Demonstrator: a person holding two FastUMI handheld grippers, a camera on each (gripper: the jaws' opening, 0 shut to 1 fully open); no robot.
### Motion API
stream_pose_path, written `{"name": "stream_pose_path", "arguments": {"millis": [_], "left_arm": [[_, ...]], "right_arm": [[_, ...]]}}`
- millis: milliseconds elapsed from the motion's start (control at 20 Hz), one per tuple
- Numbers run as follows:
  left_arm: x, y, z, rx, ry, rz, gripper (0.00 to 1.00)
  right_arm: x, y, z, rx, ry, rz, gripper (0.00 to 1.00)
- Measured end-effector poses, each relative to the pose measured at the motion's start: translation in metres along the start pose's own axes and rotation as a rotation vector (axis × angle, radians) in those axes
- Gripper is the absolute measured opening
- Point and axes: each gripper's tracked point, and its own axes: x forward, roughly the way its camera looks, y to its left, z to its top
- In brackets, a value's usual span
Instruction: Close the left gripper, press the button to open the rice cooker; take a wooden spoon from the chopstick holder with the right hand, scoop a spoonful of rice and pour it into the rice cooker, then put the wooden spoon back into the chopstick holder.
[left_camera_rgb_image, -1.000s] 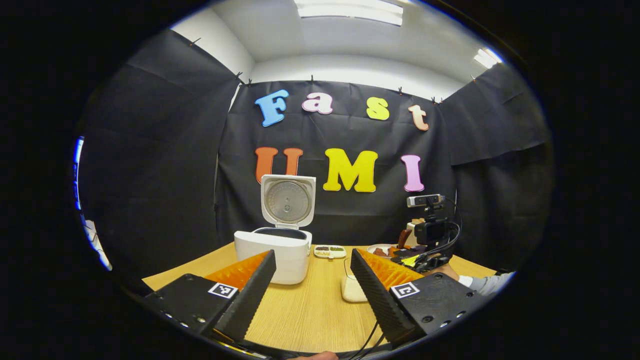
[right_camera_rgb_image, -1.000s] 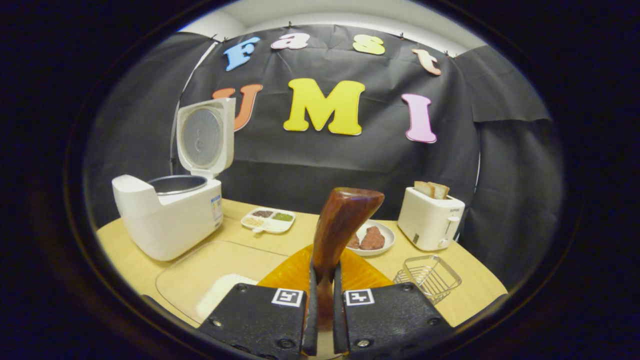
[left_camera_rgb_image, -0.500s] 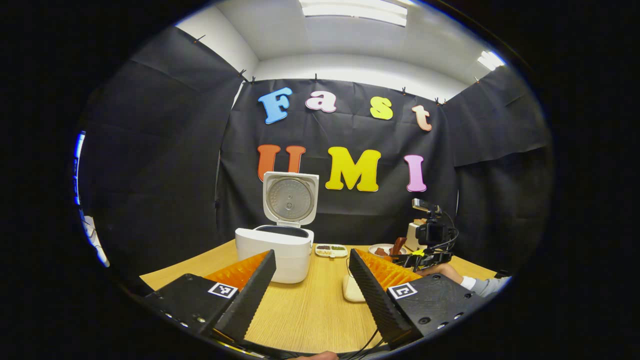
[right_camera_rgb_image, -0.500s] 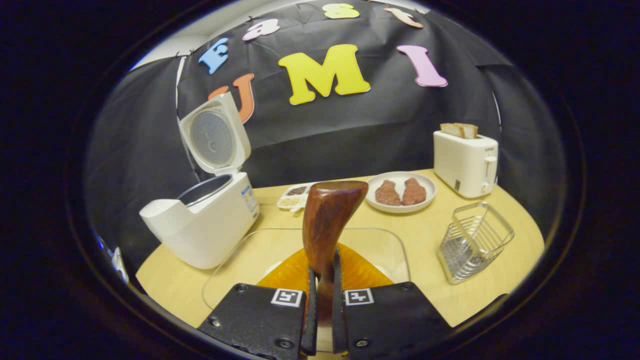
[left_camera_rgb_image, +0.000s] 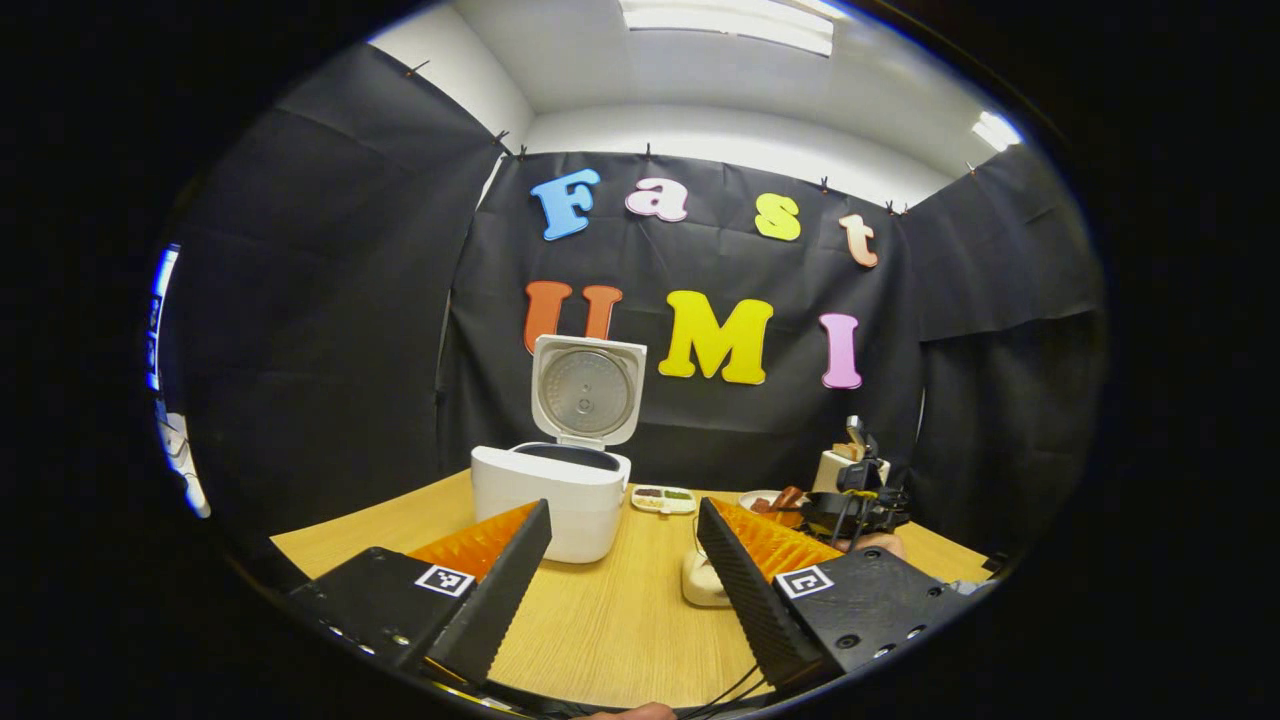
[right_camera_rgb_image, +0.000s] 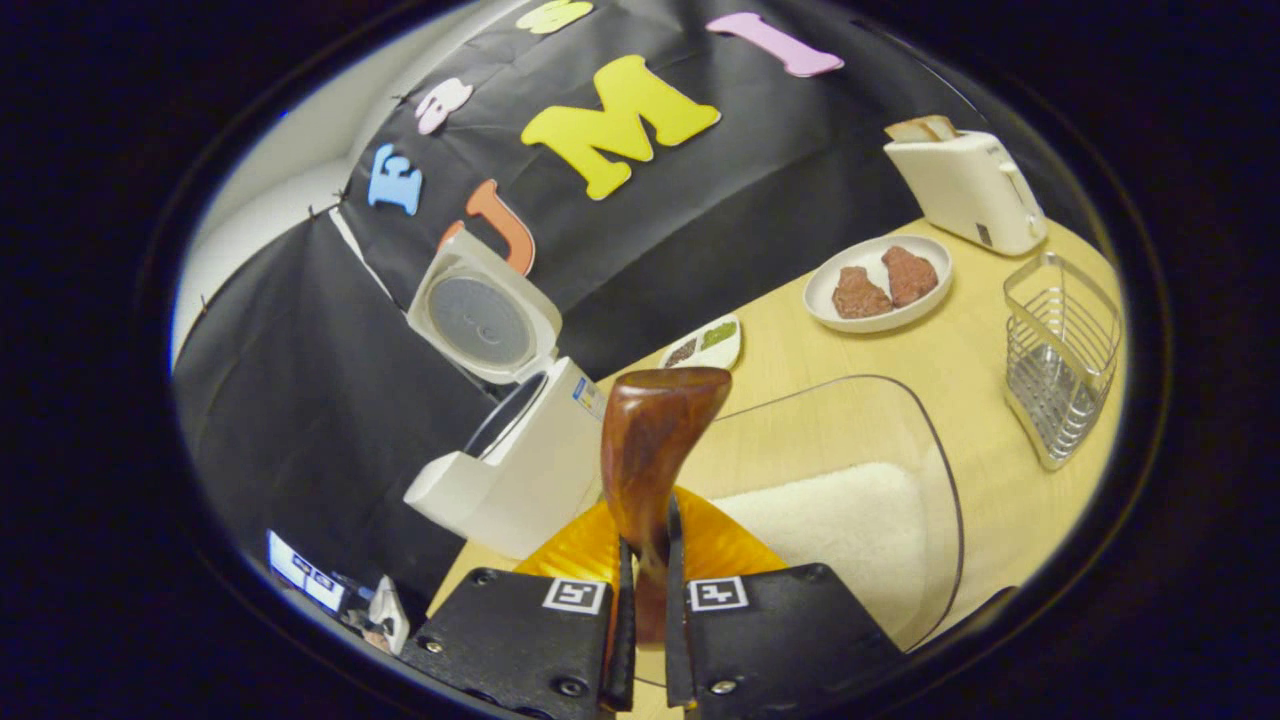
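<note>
Right gripper (right_camera_rgb_image: 645, 560) clenched on wooden spoon (right_camera_rgb_image: 652, 450), left gripper (left_camera_rgb_image: 622, 560) released; tilted spoon may miss rice (right_camera_rgb_image: 830, 525), depth seemingly unclear.

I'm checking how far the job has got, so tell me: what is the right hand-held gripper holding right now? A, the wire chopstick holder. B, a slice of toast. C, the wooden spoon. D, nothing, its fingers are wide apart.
C: in the right gripper view the right hand-held gripper is closed on the wooden spoon, above the clear tub of rice.
</note>
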Motion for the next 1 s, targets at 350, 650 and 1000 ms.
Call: {"name": "stream_pose_path", "arguments": {"millis": [350,650,1000], "left_arm": [[0.010,0.005,-0.017,0.038,0.049,0.075,0.94],[0.018,-0.002,-0.022,0.066,0.044,0.074,0.94],[0.022,-0.017,-0.033,0.085,0.069,0.043,0.94]], "right_arm": [[-0.035,-0.023,0.051,0.245,-0.131,0.094,0.17],[-0.051,-0.031,0.065,0.485,-0.138,0.153,0.17],[-0.078,-0.024,0.093,0.813,-0.165,0.240,0.17]]}}
